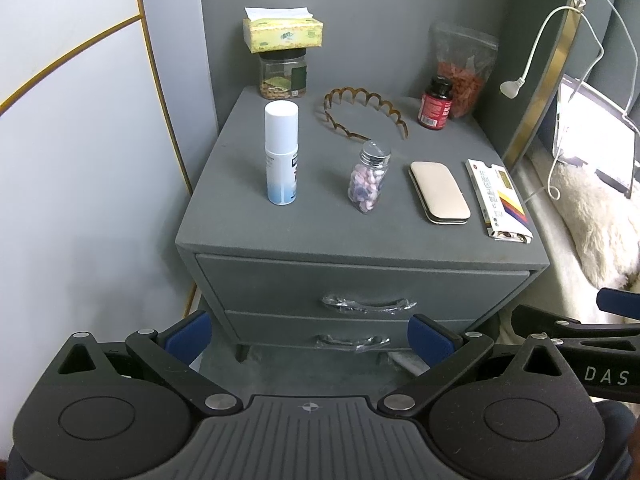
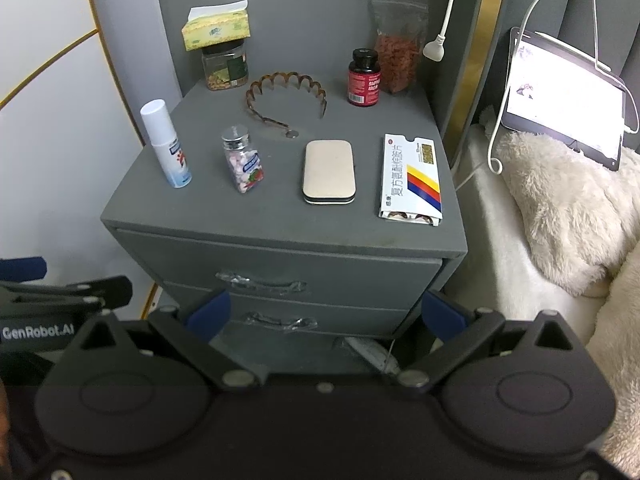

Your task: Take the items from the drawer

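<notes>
A grey nightstand (image 1: 248, 232) (image 2: 208, 224) has two shut drawers. The top drawer (image 1: 280, 284) (image 2: 352, 276) has a plastic-wrapped handle (image 1: 368, 304) (image 2: 260, 280); the bottom drawer (image 1: 280, 326) (image 2: 360, 314) has one too. On top stand a white spray bottle (image 1: 281, 154) (image 2: 165, 145) and a candy jar (image 1: 369, 178) (image 2: 242, 166), and lie a beige case (image 1: 439, 192) (image 2: 329, 171) and a medicine box (image 1: 499, 196) (image 2: 410, 180). My left gripper (image 1: 310, 336) is open and empty in front of the drawers. My right gripper (image 2: 326, 314) is open and empty too.
At the back are a tissue box on a jar (image 1: 283, 56) (image 2: 224, 46), a brown headband (image 1: 364, 114) (image 2: 286, 94), a red pill bottle (image 1: 436, 102) (image 2: 363, 77) and a bag of red bits (image 1: 464, 68) (image 2: 398, 46). A bed with fluffy blanket (image 2: 560, 208) and tablet (image 2: 564, 100) is on the right.
</notes>
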